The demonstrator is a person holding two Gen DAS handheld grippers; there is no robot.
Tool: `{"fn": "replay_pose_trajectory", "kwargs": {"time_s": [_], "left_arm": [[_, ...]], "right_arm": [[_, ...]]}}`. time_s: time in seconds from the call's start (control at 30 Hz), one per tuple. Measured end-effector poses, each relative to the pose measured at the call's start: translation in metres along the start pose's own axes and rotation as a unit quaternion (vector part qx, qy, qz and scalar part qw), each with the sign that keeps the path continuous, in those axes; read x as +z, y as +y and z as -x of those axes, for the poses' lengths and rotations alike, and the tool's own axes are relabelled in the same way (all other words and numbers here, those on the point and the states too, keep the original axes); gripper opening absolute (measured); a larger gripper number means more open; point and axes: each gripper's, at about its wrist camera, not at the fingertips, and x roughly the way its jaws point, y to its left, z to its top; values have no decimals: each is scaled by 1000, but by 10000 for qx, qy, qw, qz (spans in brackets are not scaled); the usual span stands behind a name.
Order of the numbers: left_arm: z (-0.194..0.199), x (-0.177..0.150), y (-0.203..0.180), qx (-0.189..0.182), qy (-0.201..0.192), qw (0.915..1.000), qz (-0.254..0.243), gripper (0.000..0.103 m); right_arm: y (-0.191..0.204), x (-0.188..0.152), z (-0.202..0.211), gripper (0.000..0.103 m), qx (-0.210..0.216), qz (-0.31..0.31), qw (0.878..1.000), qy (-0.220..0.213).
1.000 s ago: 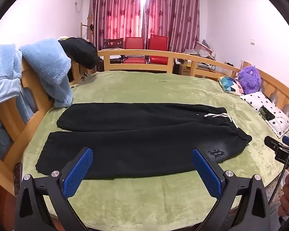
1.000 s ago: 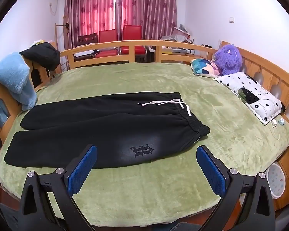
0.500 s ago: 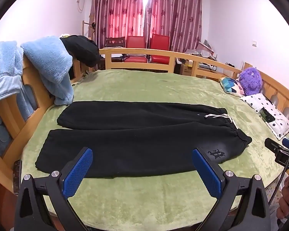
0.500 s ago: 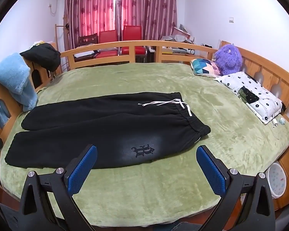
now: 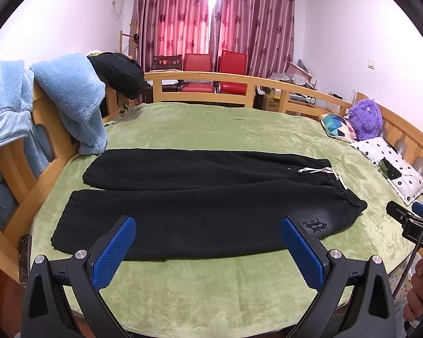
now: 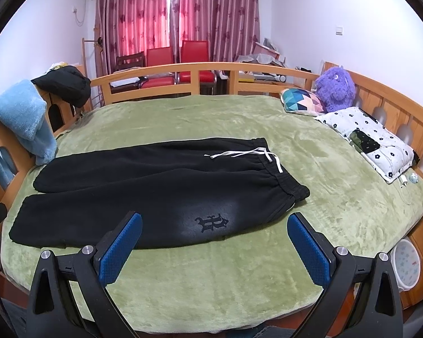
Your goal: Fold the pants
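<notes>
- The black pants (image 5: 206, 197) lie spread flat on the green bed cover (image 5: 211, 290), both legs side by side and running toward the left, the waistband at the right.
- A white drawstring (image 6: 248, 155) trails across the waistband, and a dark emblem (image 6: 211, 222) shows on a faded patch of the near leg, close to the waist.
- The near leg's cuff ends close to the left edge of the bed; the far leg's cuff sits a little further in.
- The left gripper (image 5: 208, 250) hangs above the near edge of the bed with its blue-padded fingers (image 5: 112, 253) spread wide, holding nothing and clear of the cloth.
- The right gripper (image 6: 214, 246) hangs likewise over the near edge, fingers wide apart and empty, aimed at the emblem end of the pants.
- In the left wrist view a hand (image 5: 417, 293) at the right border grips the handle of the other tool.
- A wooden bed rail (image 5: 200, 77) curves round the mattress.
- Light blue fleece (image 5: 70, 90) and a black garment (image 5: 118, 70) are draped over the rail at the left.
- At the right lie a patterned cushion (image 6: 301, 101), a purple plush toy (image 6: 335, 87) and a white flowered pillow (image 6: 375, 138).
- Red chairs (image 6: 177, 56) stand behind the rail in front of reddish curtains (image 6: 180, 8).
</notes>
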Motion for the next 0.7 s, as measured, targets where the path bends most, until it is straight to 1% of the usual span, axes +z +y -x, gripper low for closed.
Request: {"fn": "replay_pose_trajectory", "kwargs": {"time_s": [0.27,0.7], "left_arm": [[1,0,0,-8,-5,10000,-5,103],[2,-1,1,-20,-6,10000,22,103]], "right_arm": [[3,6,2,101,17,12,10000,-6],[3,4,8,101,66,25,10000,-56]]}}
